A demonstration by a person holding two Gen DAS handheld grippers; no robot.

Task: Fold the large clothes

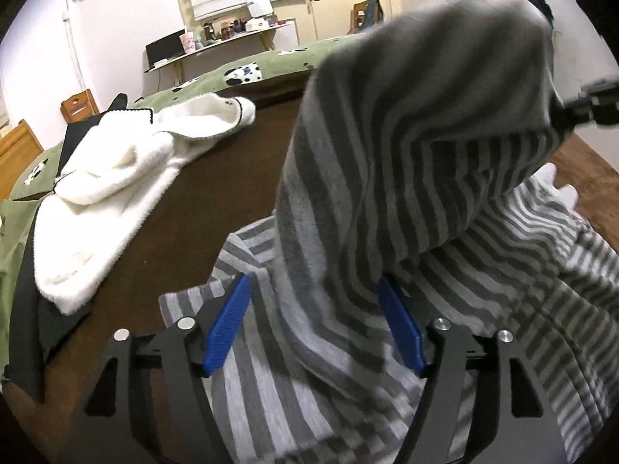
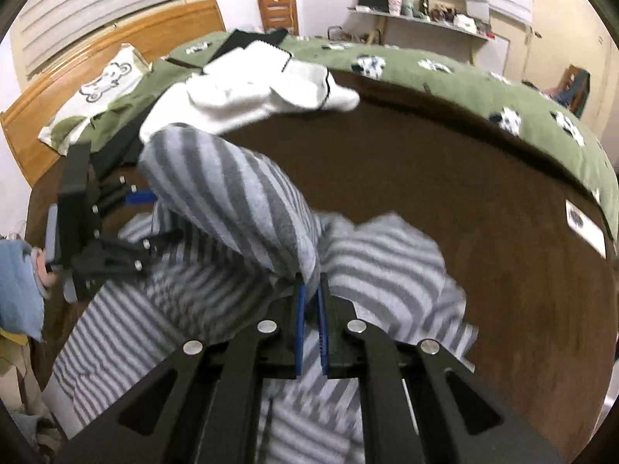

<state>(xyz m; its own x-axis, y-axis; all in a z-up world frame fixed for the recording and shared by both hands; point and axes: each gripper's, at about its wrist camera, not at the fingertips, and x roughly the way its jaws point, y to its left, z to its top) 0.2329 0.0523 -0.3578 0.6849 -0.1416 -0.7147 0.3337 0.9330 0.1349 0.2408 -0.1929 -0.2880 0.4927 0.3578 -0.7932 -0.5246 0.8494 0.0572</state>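
A grey striped garment (image 1: 387, 201) lies crumpled on the brown table (image 1: 216, 193). My left gripper (image 1: 313, 290) is open, its blue pads either side of a fold of the striped cloth that drapes between them. My right gripper (image 2: 310, 282) is shut on the striped garment (image 2: 232, 193) and lifts a long sleeve-like part up off the table. In the left wrist view the right gripper (image 1: 580, 110) shows at the right edge, holding the raised cloth. In the right wrist view the left gripper (image 2: 127, 224) shows at the left, low over the garment.
A white fleecy garment (image 1: 116, 178) lies on the far left part of the table, over a black one (image 1: 27, 301). A bed with a green patterned cover (image 2: 464, 77) lies behind the table. A wooden headboard (image 2: 116, 54) and a cluttered shelf (image 2: 425, 15) stand further back.
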